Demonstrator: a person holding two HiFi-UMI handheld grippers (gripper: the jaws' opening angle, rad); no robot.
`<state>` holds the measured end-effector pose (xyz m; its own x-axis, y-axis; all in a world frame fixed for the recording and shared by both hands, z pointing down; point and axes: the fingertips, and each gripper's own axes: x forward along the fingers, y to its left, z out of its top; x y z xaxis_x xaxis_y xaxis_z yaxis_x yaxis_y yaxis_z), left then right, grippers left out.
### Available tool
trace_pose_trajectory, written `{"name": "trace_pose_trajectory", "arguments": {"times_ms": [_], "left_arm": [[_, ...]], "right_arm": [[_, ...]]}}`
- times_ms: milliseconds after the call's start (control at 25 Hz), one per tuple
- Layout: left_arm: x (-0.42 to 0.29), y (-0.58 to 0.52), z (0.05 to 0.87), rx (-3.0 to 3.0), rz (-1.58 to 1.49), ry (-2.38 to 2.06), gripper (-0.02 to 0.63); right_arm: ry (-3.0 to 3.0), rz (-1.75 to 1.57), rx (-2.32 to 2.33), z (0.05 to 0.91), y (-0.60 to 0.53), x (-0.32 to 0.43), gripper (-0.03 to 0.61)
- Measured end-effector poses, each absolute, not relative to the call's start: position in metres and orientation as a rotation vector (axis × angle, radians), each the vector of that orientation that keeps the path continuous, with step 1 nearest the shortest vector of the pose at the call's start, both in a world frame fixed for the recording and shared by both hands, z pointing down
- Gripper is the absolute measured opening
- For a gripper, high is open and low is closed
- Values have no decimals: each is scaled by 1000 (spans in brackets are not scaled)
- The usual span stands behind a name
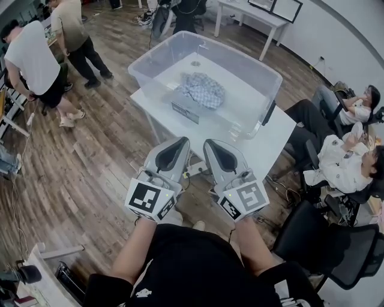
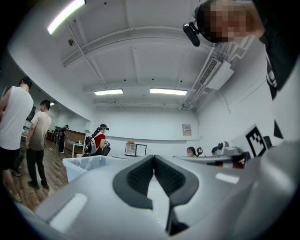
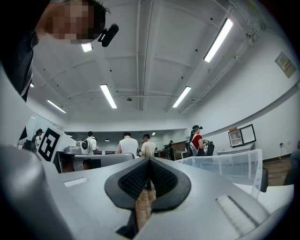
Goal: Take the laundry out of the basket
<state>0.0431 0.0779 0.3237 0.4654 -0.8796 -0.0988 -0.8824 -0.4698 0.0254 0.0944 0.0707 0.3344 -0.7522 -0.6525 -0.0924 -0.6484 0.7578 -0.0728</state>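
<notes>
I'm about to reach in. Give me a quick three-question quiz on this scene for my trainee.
1. True or false: the cloth lies inside the clear bin.
2. The left gripper and right gripper are: A) both shut and empty, B) both open, C) holding the cloth.
3. Fill in: the bin stands on a white ____.
Key: 1 true; 2 A; 3 table.

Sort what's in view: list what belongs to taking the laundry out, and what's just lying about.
Job: crumpled blue-and-white checked cloth; clear plastic rectangular basket; left gripper; right gripper.
Lying about: white desk by the wall; black office chair.
</notes>
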Motion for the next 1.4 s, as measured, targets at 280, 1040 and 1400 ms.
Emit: {"name": "trace_pose_trajectory", "arguments": {"times_ms": [280,1040,1400], "left_arm": [[26,51,327,-2687,136,1568,9],[-35,-1,326,-2727,195,1530,9],[-71,-10,330,-2730,210,1546,9]], "right_arm": [[2833,-64,-1084,335,44,75,0],[2861,-54,-1129,336,-5,14,0],[2864,-48,-1140,337,-17,-17,0]]}}
